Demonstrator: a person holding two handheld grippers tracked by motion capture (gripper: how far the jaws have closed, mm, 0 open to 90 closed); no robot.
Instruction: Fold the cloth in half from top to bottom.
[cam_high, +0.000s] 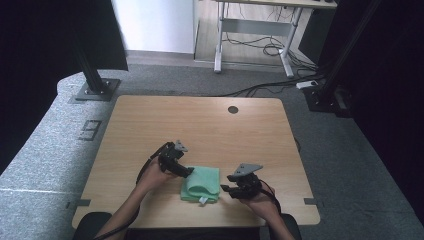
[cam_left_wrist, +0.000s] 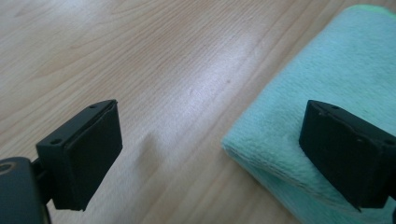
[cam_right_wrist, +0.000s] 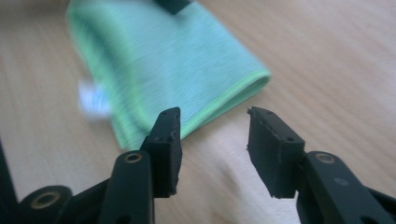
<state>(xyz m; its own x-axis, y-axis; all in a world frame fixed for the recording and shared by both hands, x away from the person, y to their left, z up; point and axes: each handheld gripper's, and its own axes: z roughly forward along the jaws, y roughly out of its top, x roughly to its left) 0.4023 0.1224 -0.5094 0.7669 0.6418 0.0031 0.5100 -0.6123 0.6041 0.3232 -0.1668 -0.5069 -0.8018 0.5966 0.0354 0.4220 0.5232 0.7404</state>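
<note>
Folded green cloth (cam_high: 201, 183) lies flat on the wooden surface (cam_high: 200, 125), near the front edge, between the 2 hands. A small white tag (cam_high: 203, 200) shows at its near edge.

Left tongs (cam_high: 188, 171): jaws wide apart, holding nothing. In the left gripper view (cam_left_wrist: 210, 149) 1 jaw stands over bare wood, the other over the cloth's (cam_left_wrist: 327, 93) edge; whether that jaw touches the fabric cannot be told.

Right tongs (cam_high: 226, 183): jaws parted, holding nothing, just beside the cloth's right edge. In the right gripper view (cam_right_wrist: 212, 140) the jaws point at the cloth's (cam_right_wrist: 177, 65) folded corner with bare wood between them.

Left hand (cam_high: 152, 176) and right hand (cam_high: 260, 197) each grip their tool.
</note>
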